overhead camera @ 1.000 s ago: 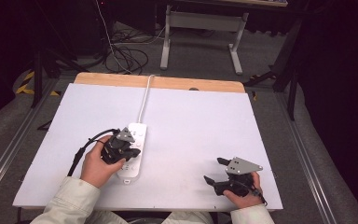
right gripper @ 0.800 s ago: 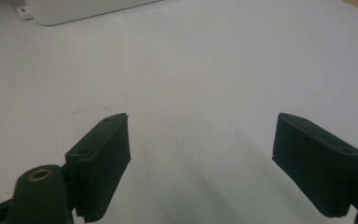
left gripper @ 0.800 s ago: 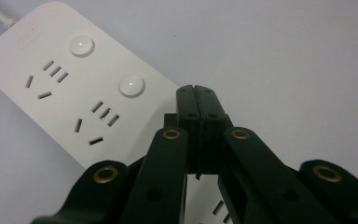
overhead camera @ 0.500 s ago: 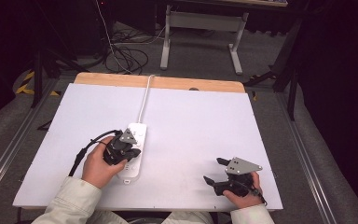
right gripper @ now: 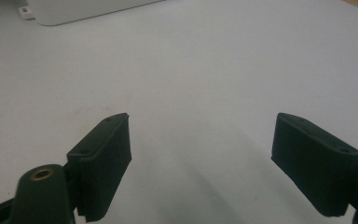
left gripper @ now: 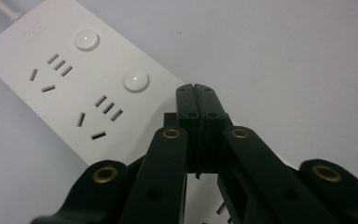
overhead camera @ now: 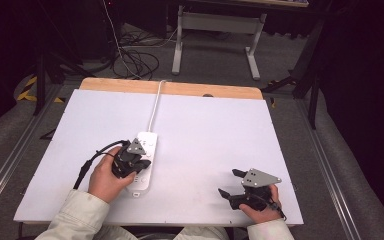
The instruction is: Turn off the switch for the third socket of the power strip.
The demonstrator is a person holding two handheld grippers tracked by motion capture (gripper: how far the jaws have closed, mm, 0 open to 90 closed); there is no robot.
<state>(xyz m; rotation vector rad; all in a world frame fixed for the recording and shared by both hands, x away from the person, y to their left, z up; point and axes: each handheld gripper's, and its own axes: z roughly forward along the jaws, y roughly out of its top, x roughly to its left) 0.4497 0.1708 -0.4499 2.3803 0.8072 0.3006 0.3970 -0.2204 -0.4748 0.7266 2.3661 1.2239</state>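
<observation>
A white power strip [overhead camera: 148, 143] lies lengthwise on the white table, its cord [overhead camera: 154, 106] running to the far edge. My left gripper [overhead camera: 130, 159] sits over the strip's near half. In the left gripper view the jaws are pressed together with nothing between them, and the left gripper [left gripper: 196, 89] tips end just short of the second round button [left gripper: 136, 80]; a first button [left gripper: 86, 38] lies farther along the strip [left gripper: 37, 100]. Whether the tips touch the strip I cannot tell. My right gripper [overhead camera: 228, 182] rests near the front right, open and empty [right gripper: 205, 149].
The white tabletop [overhead camera: 220, 135] has a wooden strip [overhead camera: 190, 90] along its far edge. Beyond it, cables [overhead camera: 135, 57] lie on the floor beside a metal stand [overhead camera: 215, 30]. Rails run along both sides of the table. The strip's near end [right gripper: 74, 10] shows ahead of the right jaws.
</observation>
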